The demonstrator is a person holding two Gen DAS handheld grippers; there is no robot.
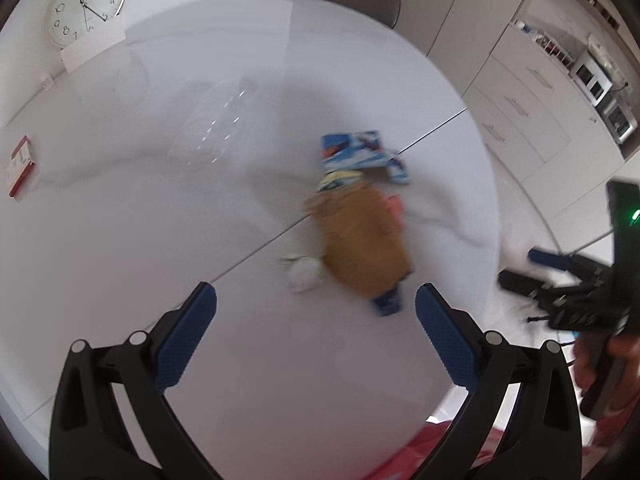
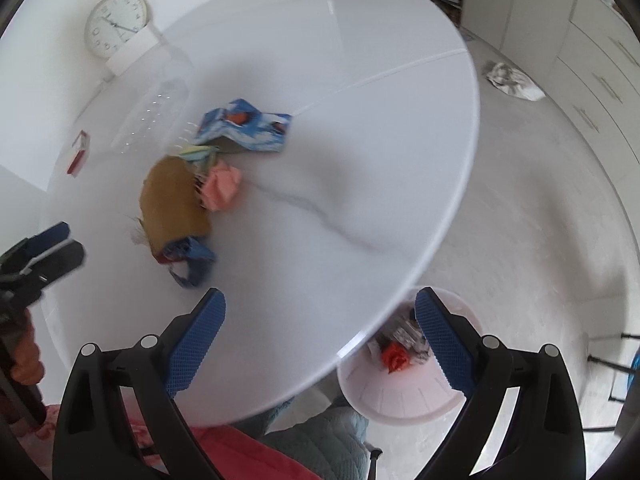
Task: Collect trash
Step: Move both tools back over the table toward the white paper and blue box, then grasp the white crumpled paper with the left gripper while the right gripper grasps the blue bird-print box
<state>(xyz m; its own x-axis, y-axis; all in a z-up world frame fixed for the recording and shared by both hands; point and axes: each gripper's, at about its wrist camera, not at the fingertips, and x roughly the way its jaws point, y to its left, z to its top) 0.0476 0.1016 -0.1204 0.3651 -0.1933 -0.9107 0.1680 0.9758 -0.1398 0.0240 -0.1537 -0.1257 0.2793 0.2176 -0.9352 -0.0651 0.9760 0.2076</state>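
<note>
Left wrist view: my left gripper, jaws wide apart, nothing held, above the table. Trash pile at centre frame, just beyond the fingertips; right gripper at right edge.

Right wrist view: my right gripper, jaws wide, nothing held. Pile centre left; bin lower right, under the table rim.

Step, as I judge it: approach. Next: lower onto one piece and close.

Trash pile on table, bin below edge.

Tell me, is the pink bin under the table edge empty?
No, the pink bin already holds a red scrap and other crumpled bits.
</note>
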